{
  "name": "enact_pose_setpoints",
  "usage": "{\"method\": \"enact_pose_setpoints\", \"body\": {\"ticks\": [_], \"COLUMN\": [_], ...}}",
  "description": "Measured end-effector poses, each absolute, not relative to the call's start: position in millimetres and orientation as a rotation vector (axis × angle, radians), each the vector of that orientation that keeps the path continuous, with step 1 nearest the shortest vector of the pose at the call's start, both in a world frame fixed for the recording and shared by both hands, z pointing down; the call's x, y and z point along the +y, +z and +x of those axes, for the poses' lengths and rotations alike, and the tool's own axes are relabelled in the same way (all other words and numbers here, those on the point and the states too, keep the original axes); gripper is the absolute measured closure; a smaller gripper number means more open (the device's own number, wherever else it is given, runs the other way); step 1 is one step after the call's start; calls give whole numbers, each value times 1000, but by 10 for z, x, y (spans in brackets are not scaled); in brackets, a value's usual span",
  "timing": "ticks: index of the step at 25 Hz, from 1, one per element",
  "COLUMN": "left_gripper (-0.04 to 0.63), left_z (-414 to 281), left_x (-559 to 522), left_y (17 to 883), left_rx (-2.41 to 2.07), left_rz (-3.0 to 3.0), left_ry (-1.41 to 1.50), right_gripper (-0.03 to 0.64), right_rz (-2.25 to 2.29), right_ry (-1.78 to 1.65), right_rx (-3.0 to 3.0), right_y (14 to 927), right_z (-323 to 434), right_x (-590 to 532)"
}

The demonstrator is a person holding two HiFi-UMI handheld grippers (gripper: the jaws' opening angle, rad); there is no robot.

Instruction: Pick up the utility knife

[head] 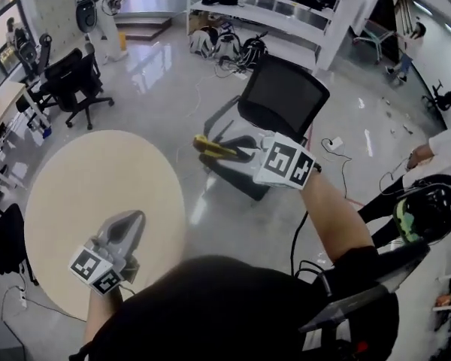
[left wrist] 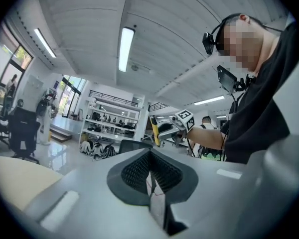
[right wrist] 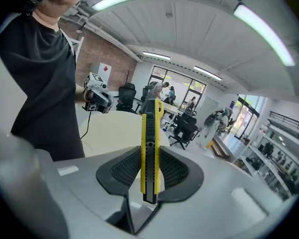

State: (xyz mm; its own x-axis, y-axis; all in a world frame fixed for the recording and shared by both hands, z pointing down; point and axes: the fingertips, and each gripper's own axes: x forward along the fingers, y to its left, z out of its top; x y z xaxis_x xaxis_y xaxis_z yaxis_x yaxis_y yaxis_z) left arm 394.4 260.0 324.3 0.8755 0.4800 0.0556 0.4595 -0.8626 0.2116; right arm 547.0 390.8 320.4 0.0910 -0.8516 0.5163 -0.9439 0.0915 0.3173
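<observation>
Over glossy floor (head: pixel 233 228), utility knife (right wrist: pixel 149 148) clamped upright in right tool (right wrist: pixel 150 172).

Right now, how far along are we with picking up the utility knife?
Done: the utility knife is off the round table, clamped in the right gripper and held in the air near the office chair. In hand: only that grip; the left gripper is shut and empty above the table. Left: nothing of the pickup itself, as far as I can see.

Utility knife (head: pixel 211 147) in right tool (head: pixel 239 153); table (head: pixel 98 194) left.
</observation>
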Motion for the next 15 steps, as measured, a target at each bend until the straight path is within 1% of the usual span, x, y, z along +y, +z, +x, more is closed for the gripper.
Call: {"method": "enact_pose_setpoints", "body": {"ticks": [8, 15], "left_gripper": [602, 601], "left_z": [4374, 4523], "left_x": [4037, 4657], "left_y": [3134, 3104], "left_rx": [1008, 1156], "left_rz": [2762, 2619], "left_ry": [167, 165], "right_gripper": [488, 487], "right_rz": [2132, 2488], "right_ry": [249, 117], "right_rx": [-1678, -1691], "right_y": [3242, 2981], "right_z": [5442, 5143], "right_x": [5724, 6502]}}
